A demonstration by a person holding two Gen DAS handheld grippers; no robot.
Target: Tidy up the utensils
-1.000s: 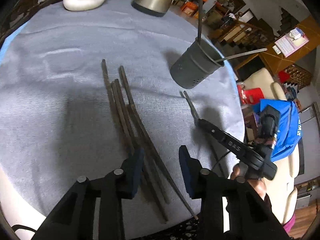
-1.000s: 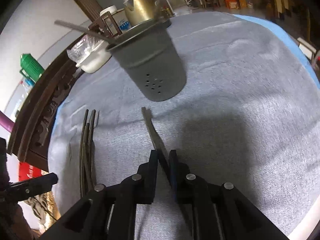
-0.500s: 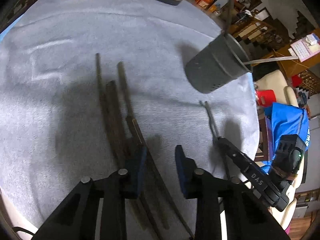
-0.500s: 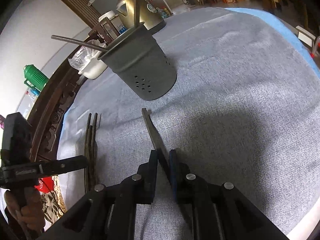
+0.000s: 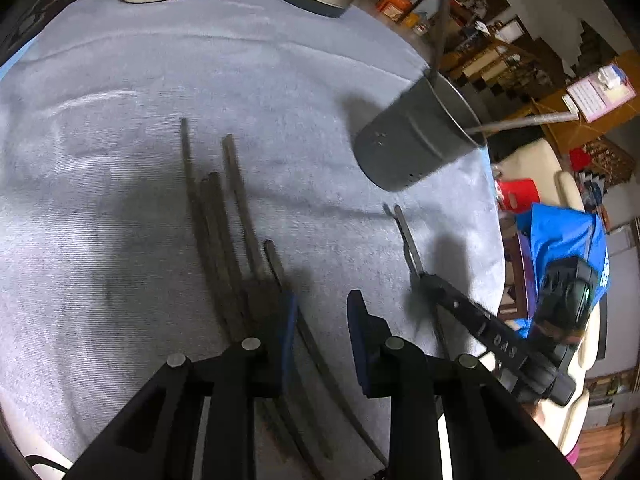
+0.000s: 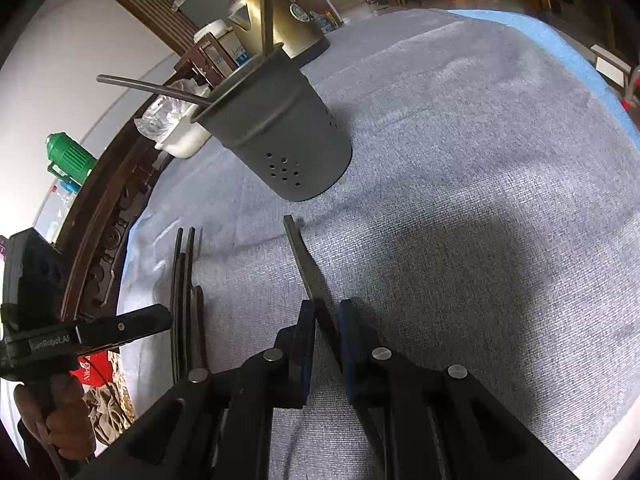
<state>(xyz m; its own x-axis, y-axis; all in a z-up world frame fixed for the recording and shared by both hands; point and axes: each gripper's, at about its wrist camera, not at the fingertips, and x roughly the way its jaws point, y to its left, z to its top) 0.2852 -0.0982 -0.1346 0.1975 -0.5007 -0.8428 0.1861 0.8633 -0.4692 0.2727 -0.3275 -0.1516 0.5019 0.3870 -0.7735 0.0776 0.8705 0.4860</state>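
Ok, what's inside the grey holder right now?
Two dark utensil handles stick out of the grey holder, one upright, one leaning sideways. Their lower ends are hidden by its wall.

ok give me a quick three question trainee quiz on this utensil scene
1. True or false: the right gripper is shut on a flat utensil.
2. Where do the other dark utensils lie? A) in the holder B) loose on the grey cloth C) in the white dish
3. Fill in: two utensils already stand in the grey perforated ____.

Key: 1 true; 2 B; 3 holder
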